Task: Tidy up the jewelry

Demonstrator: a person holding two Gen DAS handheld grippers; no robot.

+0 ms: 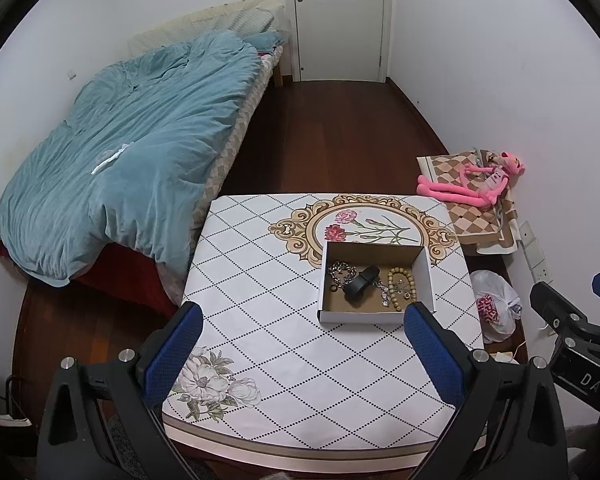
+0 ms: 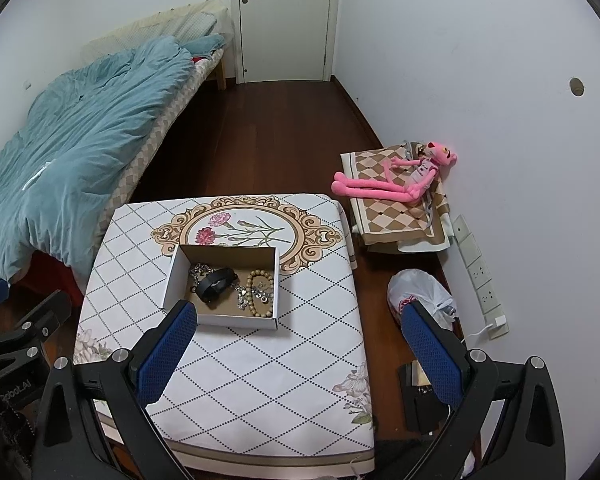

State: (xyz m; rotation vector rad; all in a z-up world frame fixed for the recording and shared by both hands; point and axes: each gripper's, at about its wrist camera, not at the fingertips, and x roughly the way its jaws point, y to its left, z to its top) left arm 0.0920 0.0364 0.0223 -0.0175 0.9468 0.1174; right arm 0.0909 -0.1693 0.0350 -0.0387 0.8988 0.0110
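Jewelry (image 1: 364, 286) lies tangled in the box (image 1: 426, 276); with left gripper (image 1: 304, 354) and right gripper (image 2: 300, 354) both wide open and empty, descend straight, pinching one piece.

Box (image 1: 374, 316) on table (image 1: 260, 264), bracelets (image 1: 400, 284) inside, bed (image 1: 120, 152) left, plush toy (image 1: 472, 188) perhaps floor-level, right

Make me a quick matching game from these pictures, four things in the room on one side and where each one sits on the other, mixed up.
Things:
1. bead bracelet
2. pink toy
3. white plastic bag
4. blue quilt

Places:
A. on the bed
B. on the floor by the wall sockets
C. inside the cardboard box
D. on the checked cloth by the wall

Pairs: 1-C, 2-D, 3-B, 4-A
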